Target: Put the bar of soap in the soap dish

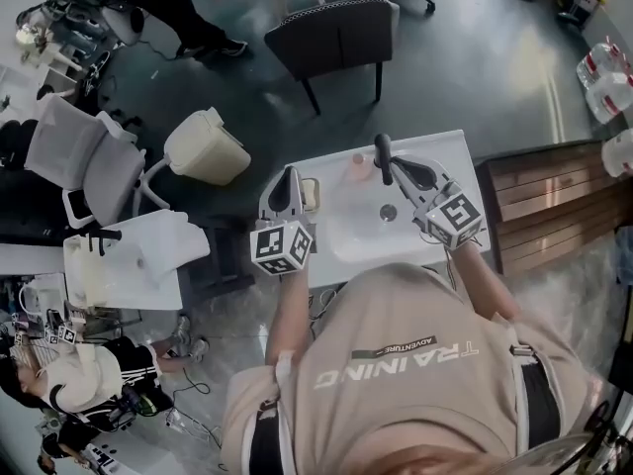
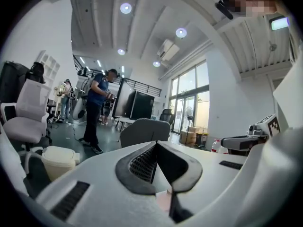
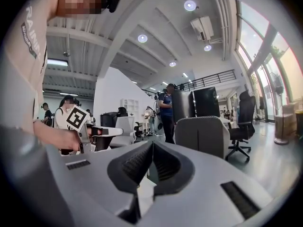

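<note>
Person (image 1: 396, 384) in a beige shirt fills 6 o'clock of the head view, facing the white sink (image 1: 435, 151) at centre. Grey chair (image 1: 336, 33) sits at 12 o'clock of the sink, white chair (image 1: 74, 151) at 9, cream bin (image 1: 206, 146) at 10. Left gripper (image 1: 289, 176) hangs over the sink's 9 o'clock edge. In its own view (image 2: 155, 143) the jaws are clenched together with nothing between them. Right gripper (image 1: 399, 166) is over the basin at about 1 o'clock of the drain (image 1: 388, 212). Its own view (image 3: 152, 143) shows the jaws pressed tip to tip, also empty. Black faucet (image 1: 383, 154) stands at the basin's 12 o'clock, just beside the right gripper's tips. Pink soap (image 1: 356, 169) lies on the sink deck at 9 o'clock of the faucet, between the two grippers and touching neither; what it sits on is too small to tell. Small cream thing (image 1: 311, 194) is at the sink's 9 o'clock edge, just beside the left gripper.
</note>
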